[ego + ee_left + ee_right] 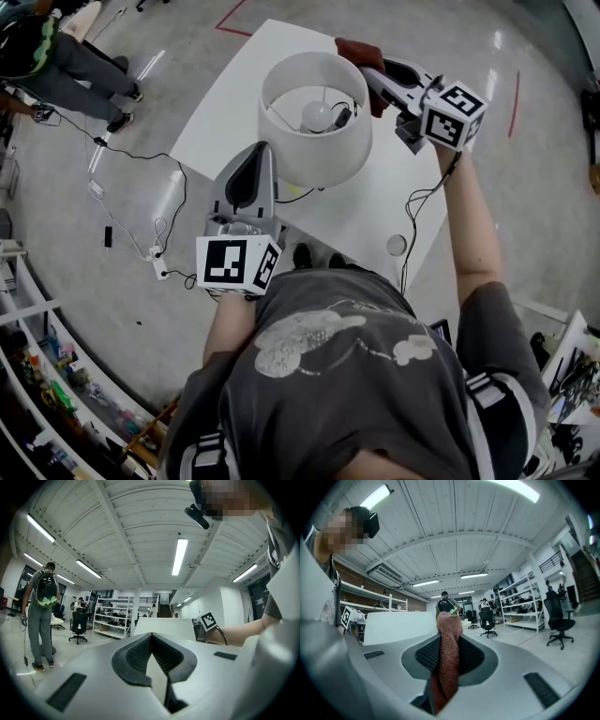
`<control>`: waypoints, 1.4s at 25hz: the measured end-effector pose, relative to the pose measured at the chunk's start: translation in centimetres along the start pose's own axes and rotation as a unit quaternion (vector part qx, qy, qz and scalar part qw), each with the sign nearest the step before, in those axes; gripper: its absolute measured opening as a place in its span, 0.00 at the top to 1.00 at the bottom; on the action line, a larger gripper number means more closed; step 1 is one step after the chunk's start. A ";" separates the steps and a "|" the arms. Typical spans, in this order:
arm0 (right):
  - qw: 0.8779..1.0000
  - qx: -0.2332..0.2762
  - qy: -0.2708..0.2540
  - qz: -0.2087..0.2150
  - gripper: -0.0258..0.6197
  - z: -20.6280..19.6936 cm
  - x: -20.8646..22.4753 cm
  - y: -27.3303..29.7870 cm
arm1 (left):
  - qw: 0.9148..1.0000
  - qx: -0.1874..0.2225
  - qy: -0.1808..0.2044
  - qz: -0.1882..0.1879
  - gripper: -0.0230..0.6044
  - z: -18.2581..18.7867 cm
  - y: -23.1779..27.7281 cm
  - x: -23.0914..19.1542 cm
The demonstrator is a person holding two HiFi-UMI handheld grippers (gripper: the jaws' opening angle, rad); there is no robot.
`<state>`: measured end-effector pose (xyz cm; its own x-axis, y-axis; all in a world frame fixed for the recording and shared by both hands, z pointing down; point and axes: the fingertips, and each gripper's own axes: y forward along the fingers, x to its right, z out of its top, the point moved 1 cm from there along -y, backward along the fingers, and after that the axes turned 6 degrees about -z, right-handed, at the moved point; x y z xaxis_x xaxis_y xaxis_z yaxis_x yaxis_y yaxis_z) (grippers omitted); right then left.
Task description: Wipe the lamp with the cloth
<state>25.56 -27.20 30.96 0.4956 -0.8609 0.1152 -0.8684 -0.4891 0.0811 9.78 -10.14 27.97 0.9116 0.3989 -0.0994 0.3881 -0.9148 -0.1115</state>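
A table lamp with a white drum shade (314,117) and a bare bulb (317,115) stands on the white table (248,70). My right gripper (367,73) is at the shade's far right rim, shut on a reddish-brown cloth (354,49) that sticks out past the fingertips. In the right gripper view the cloth (449,651) fills the jaws of the right gripper (449,637), with the shade (398,626) just to the left. My left gripper (265,148) is by the shade's near left side, its jaws together and empty. The left gripper (151,635) looks toward the shade (164,629).
The lamp's black cord (412,202) runs across the table to a round switch (397,245) near the front edge. A power strip and cables (155,253) lie on the floor at left. A person with a backpack (52,56) stands beyond; shelving (37,375) lines the lower left.
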 end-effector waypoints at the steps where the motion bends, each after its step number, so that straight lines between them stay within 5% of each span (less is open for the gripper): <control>1: 1.000 -0.008 0.004 -0.005 0.83 -0.2 0.2 0.0 | 1.000 -0.003 -0.004 0.002 0.95 0.1 0.1 -0.2; 16: 0.990 -0.062 0.098 -0.083 0.83 -12.6 0.5 -6.6 | 0.997 -0.057 -0.047 -0.004 0.95 -6.9 -1.4 0.3; 22: 0.992 0.006 0.080 -0.094 0.83 -6.9 -1.0 -8.4 | 0.999 -0.023 -0.031 -0.013 0.95 -3.8 -1.6 -0.1; 28: 0.993 0.106 0.010 -0.043 0.83 3.1 -6.8 -8.7 | 1.000 0.009 -0.013 -0.023 0.95 -0.6 -1.7 0.2; 35: 0.994 0.088 -0.054 -0.019 0.83 1.4 -12.5 -8.7 | 0.999 -0.001 -0.011 -0.035 0.95 -2.5 -3.0 2.3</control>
<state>26.94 -12.41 27.41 0.5314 -0.8471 0.0070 -0.8431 -0.5297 -0.0933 11.06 -6.62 30.56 0.8795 0.4624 -0.1125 0.4505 -0.8852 -0.1162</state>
